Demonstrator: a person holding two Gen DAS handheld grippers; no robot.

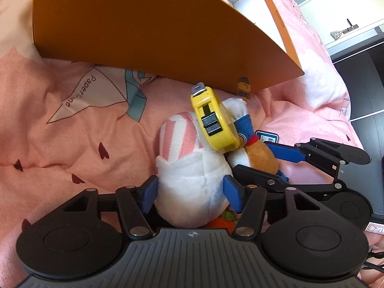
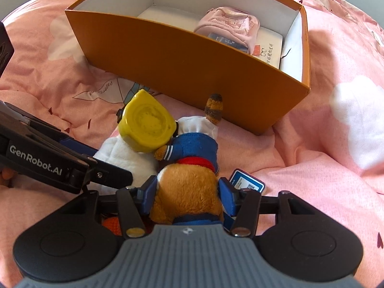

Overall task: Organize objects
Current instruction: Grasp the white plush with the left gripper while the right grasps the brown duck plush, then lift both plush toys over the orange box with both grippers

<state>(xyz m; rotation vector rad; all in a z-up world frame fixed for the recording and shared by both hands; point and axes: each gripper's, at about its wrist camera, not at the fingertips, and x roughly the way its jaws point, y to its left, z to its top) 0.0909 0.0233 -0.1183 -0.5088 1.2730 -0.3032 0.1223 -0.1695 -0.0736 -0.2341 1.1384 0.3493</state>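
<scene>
Our left gripper (image 1: pixel 190 192) has its blue pads on either side of the white plush toy (image 1: pixel 192 182), and they look pressed into the fur, so we'd call that a grip. Our right gripper (image 2: pixel 187 192) is doing the same with the brown plush toy (image 2: pixel 187 192) in the blue jacket: pads snug against both sides of its head, about half open.

Both toys lie side by side on the pink bedsheet (image 2: pixel 312 168), touching each other. A yellow tape measure (image 1: pixel 213 120) rests on top of them, leaning where the two meet. Just beside the brown toy, on the right pad's side, a small blue-edged card (image 2: pixel 247 183) lies on the sheet. Something orange and knitted (image 2: pixel 111 224) peeks out under the grippers; we can't tell what it is.

Further out, the orange cardboard box (image 2: pixel 192 67) sits open on the bed, near the toys, with the brown toy's striped tail (image 2: pixel 213 106) right against its wall. Inside we see a pink pouch (image 2: pixel 230 27) lying on a white booklet (image 2: pixel 268 50).
</scene>
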